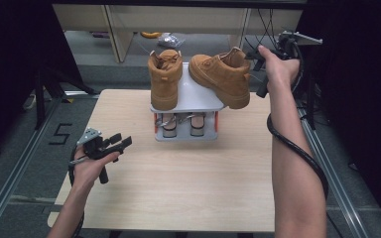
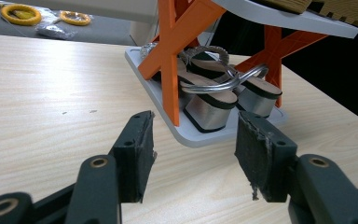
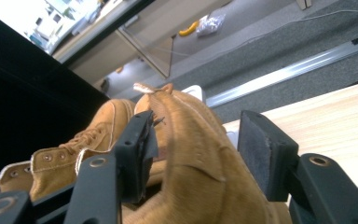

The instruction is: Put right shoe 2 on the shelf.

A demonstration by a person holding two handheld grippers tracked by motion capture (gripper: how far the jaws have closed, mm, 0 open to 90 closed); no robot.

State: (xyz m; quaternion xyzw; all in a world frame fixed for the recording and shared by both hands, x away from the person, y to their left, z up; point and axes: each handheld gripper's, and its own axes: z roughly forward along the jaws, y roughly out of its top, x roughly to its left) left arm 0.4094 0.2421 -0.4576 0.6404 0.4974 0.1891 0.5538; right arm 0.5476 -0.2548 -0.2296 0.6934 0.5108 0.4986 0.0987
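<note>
The right gripper (image 1: 256,58), jaws wide and off the leather, has released the right boot (image 1: 222,74), which rests skewed on the rack's top shelf (image 1: 191,94) at the table's far edge, overhanging the shelf's right edge. The step in hand appears to be placement; the next move probably calls for squaring this boot beside the left boot (image 1: 164,74). The left gripper (image 1: 121,143) hovers wide and empty near the table's left edge.

Rack (image 1: 198,101) standing at the far middle of the surface (image 1: 178,183); two boots (image 1: 165,79) (image 1: 222,77) sitting side by side on its top shelf, sandals (image 1: 183,125) lying beneath.

"5" on floor (image 1: 61,133)
</note>
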